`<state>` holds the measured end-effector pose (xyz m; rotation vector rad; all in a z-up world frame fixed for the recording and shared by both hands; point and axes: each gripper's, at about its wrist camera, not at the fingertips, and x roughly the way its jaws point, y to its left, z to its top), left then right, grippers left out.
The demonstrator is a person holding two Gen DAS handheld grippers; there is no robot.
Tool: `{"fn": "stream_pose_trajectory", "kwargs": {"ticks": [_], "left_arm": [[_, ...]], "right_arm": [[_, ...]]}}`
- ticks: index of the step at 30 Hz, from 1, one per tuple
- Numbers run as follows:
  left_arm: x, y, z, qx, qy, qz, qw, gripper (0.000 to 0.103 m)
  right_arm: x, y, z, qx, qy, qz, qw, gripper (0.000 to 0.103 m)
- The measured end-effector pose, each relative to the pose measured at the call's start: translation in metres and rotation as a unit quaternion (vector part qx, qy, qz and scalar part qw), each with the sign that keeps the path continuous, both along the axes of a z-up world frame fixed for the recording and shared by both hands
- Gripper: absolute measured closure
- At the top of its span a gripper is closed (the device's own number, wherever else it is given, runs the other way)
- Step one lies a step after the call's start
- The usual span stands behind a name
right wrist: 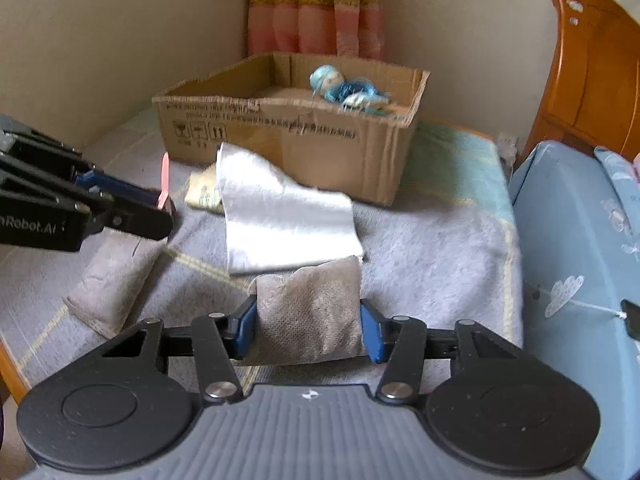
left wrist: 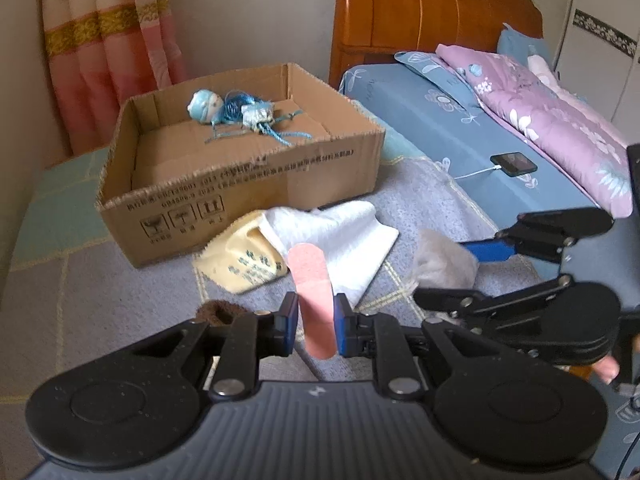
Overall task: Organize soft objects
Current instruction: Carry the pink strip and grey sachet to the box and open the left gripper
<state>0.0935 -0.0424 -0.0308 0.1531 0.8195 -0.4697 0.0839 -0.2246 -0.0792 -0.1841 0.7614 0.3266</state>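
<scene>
My left gripper (left wrist: 315, 330) is shut on a flat pink strip (left wrist: 311, 292) that stands up between the blue pads; it also shows in the right wrist view (right wrist: 163, 184). My right gripper (right wrist: 308, 326) is shut on a grey fabric pouch (right wrist: 312, 312) lifted just above the blanket. An open cardboard box (left wrist: 256, 184) holds a blue doll with yarn (left wrist: 236, 112). A white cloth (right wrist: 276, 216) and a yellow printed bag (left wrist: 240, 260) lie in front of the box. A second grey pouch (right wrist: 116, 280) lies at the left.
A grey checked blanket (right wrist: 440, 248) covers the surface. A bed with a blue sheet (left wrist: 480, 136), a purple quilt (left wrist: 552, 120) and a charging phone (left wrist: 514, 163) is at the right, with a wooden headboard (left wrist: 420, 12). A brown fuzzy item (left wrist: 218, 310) lies near my left gripper. A curtain (left wrist: 108, 52) hangs behind.
</scene>
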Motion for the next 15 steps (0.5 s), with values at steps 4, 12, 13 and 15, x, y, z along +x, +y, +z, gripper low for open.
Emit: {"fn": "stream_pose_trajectory", "kwargs": {"ticks": [4, 12, 13, 15], "left_arm": [[0.007, 0.006, 0.020, 0.006, -0.024, -0.001, 0.9997, 0.086], [0.077, 0.011, 0.058, 0.054, -0.067, 0.016, 0.9962, 0.086], [0.090, 0.010, 0.059, 0.061, -0.065, 0.017, 0.9959, 0.086], [0.119, 0.008, 0.058, 0.076, -0.056, 0.026, 0.9952, 0.086]], "right_arm": [[-0.005, -0.003, 0.021, 0.010, -0.023, 0.007, 1.000, 0.046], [0.008, -0.001, 0.064, 0.022, -0.071, 0.028, 0.997, 0.046], [0.010, 0.000, 0.068, 0.022, -0.077, 0.029, 0.996, 0.046], [0.015, 0.002, 0.076, 0.020, -0.091, 0.031, 0.995, 0.046]]}}
